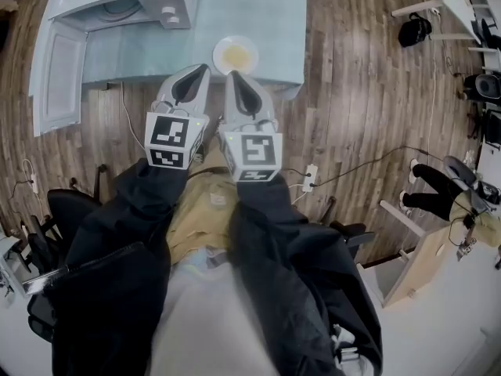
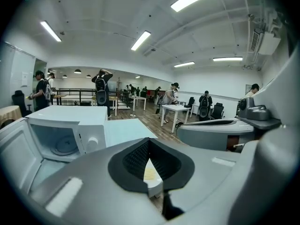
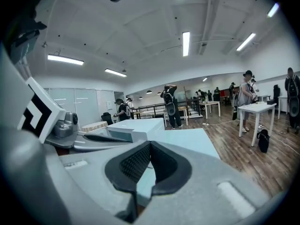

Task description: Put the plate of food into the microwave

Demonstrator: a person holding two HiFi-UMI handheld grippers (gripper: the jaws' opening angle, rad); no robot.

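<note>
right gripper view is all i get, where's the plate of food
observer: The plate of food sits on the table, near its front edge.
operator: is the microwave door open
observer: Yes. The microwave stands at the table's left end with its door swung wide open.
operator: left claw holding anything
observer: No, the left claw is shut and empty.
</note>
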